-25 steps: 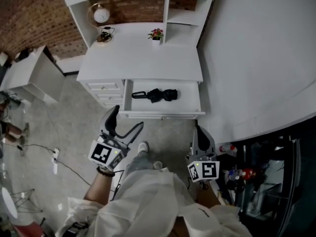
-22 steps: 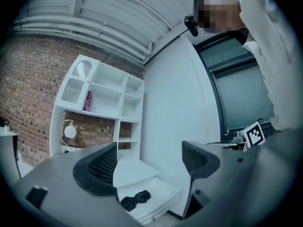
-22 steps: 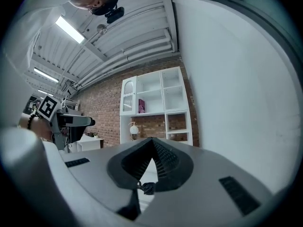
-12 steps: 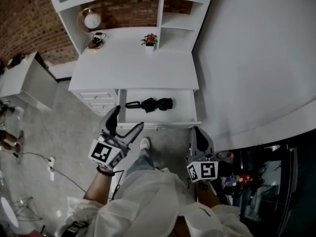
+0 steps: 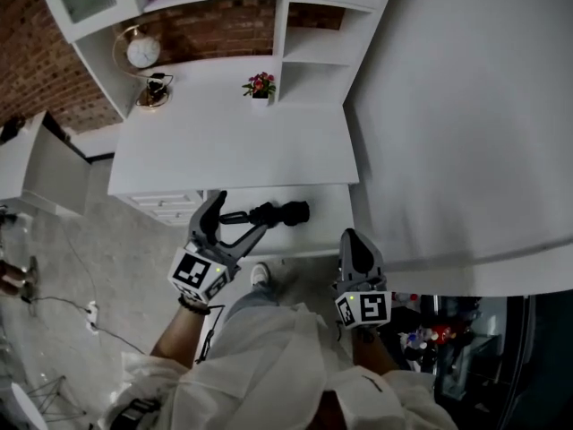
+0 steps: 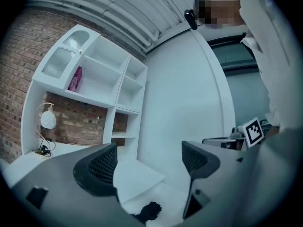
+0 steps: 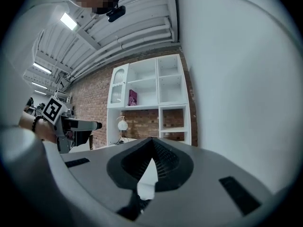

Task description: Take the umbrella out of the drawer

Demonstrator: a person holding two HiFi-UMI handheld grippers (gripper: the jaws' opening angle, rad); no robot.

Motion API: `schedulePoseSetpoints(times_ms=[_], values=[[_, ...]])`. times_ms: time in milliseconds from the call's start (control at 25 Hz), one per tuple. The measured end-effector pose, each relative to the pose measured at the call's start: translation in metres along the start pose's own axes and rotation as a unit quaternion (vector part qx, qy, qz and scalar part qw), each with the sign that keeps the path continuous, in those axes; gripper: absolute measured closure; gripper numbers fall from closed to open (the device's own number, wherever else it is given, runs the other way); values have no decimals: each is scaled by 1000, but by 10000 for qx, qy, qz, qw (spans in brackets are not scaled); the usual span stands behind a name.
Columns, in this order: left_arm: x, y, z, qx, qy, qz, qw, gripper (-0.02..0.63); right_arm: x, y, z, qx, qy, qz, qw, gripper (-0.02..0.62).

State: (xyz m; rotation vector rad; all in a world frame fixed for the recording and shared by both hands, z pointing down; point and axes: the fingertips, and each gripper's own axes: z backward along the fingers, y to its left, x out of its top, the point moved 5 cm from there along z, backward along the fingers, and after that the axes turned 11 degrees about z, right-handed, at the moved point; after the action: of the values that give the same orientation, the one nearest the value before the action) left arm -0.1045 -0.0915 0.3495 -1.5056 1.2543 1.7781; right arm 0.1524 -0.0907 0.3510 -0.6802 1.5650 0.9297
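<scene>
Black folded umbrella [image 5: 285, 212] lies inside the open white desk drawer [image 5: 329, 215]. Left gripper [image 5: 240, 213] is near the umbrella's handle end, jaws spread wide and empty. Right gripper [image 5: 350, 238] is by the drawer's right front, jaws pressed together.

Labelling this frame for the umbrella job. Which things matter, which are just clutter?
Job:
- umbrella, lying in the open drawer
- left gripper, open, near the umbrella's handle end
- right gripper, shut, empty

Lying about:
- clock and potted flowers on the desk
- pink book on a shelf
</scene>
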Motion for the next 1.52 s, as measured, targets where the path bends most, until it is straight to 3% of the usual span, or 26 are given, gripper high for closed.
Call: schedulePoseSetpoints(times_ms=[320,520,720,840,1040,1520], values=[[-15,60,-47,-160,344,-48,9993,199,-19,0,-73,13,268,18,9996,578],[-24,90,-76,-416,310,34,9986,199,-30,5,-111,44,413,95,9991,578],[-46,97,-96,-530,643,16,9965,199,-49,9,-132,189,687,163,9973,578],[-59,103,-106,-521,879,39,9948,199,-65,11,-147,393,857,256,9952,578],[-95,111,-118,-526,1273,-244,9902,199,-98,12,-165,825,1175,507,9883,578],[-204,110,-158,-808,2422,-566,9652,199,-184,19,-195,2145,1616,1300,9544,578]])
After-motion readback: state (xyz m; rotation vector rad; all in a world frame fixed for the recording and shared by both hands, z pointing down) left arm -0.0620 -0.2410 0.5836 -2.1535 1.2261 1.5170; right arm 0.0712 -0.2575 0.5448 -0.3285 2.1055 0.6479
